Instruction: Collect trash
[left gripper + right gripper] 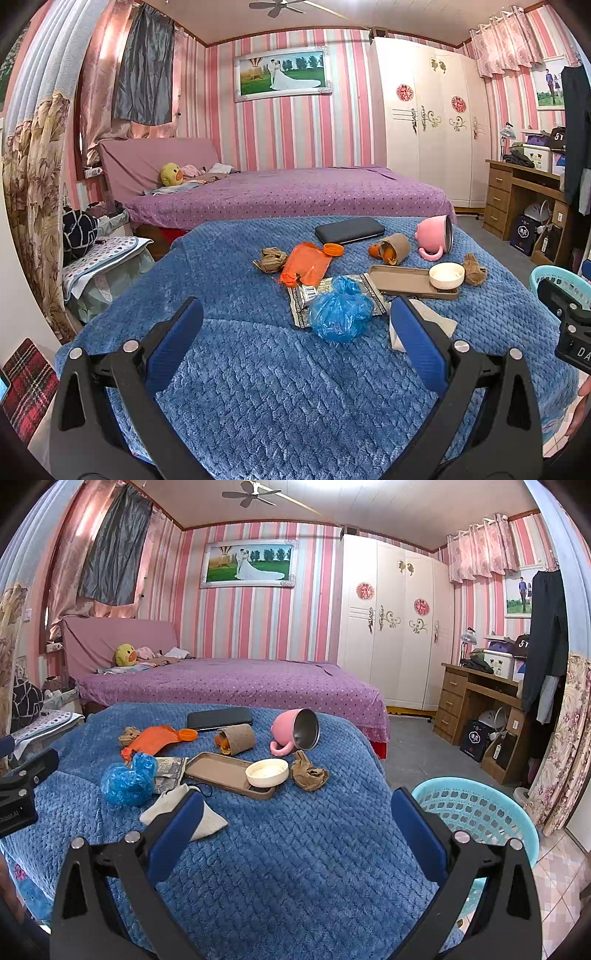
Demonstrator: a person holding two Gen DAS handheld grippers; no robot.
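Blue quilted blanket [258, 849] covers the raised surface carrying all items; its near half lies bare, its right edge falls away beside a turquoise perforated laundry basket [476, 812] standing on the floor, whose interior shows nothing through the visible part. Flat tan tray [218, 770] sits mid-blanket, bearing a shallow cream bowl [267, 771] at its right end; the bowl looks empty. Black flat case [219, 717] lies at the far edge. Pink steel-lined mug [297, 731] lies tipped on its side, mouth toward the viewer, nothing inside. Brown paper cup [236, 739] lies on its side with orange peel [222, 744] showing in its mouth. Trash: crumpled blue plastic bag [340, 314] resting on a printed foil wrapper [306, 295]; orange plastic wrapper [304, 264] with an orange lid [333, 249] just beside it; white tissue [207, 819] nearest the front; two crumpled brown paper wads, one at left [271, 259], one right of the bowl [308, 773]. Left hand-held gripper [295, 339]: jaws wide, holding nothing, hovering near the blue bag. Right hand-held gripper [295, 823]: jaws wide, empty, its left finger [177, 834] overlapping the tissue in view; contact cannot be told.
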